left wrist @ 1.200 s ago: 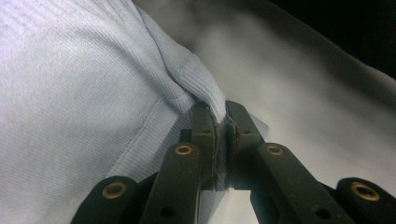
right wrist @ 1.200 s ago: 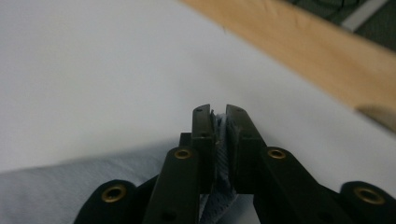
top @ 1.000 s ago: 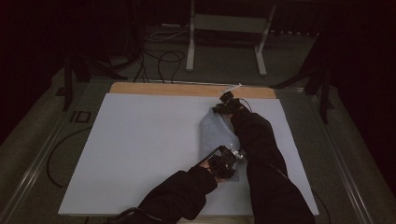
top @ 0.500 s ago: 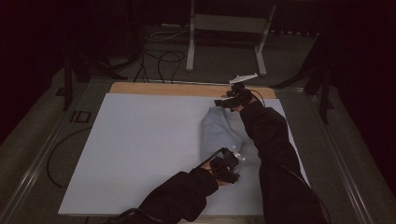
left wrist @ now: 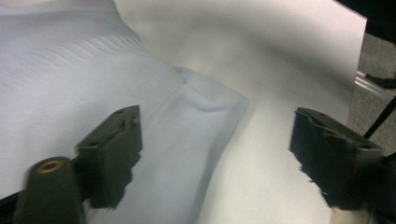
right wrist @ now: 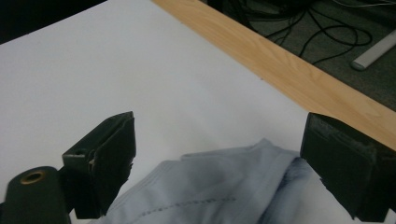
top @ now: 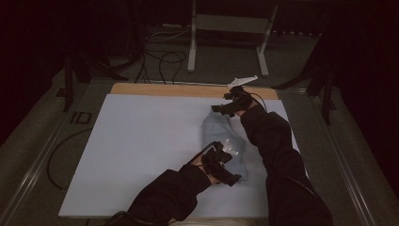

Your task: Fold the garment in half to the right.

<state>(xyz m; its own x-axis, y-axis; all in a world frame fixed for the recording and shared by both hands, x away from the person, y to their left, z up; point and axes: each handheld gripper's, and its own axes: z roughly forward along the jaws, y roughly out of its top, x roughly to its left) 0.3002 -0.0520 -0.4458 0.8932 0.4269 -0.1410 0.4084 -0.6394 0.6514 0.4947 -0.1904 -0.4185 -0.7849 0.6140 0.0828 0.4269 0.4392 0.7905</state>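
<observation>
A pale blue garment (top: 225, 143) is lying bunched at about four o'clock on the white tabletop (top: 141, 141), its fold lines hard to make out in the dim high view. The left hand-held gripper (top: 227, 153) is covering its near end, the right hand-held gripper (top: 222, 107) hovering at its far end; both sets of jaws have just been opening and are standing wide, gripping nothing, the cloth's edges cut off in both gripper views.

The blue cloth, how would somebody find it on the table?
Look at the big white sheet covering the table. Toward its right side, between the person's two black grippers, lies a folded pale blue cloth. It is the only soft, blue thing on the white.
</observation>
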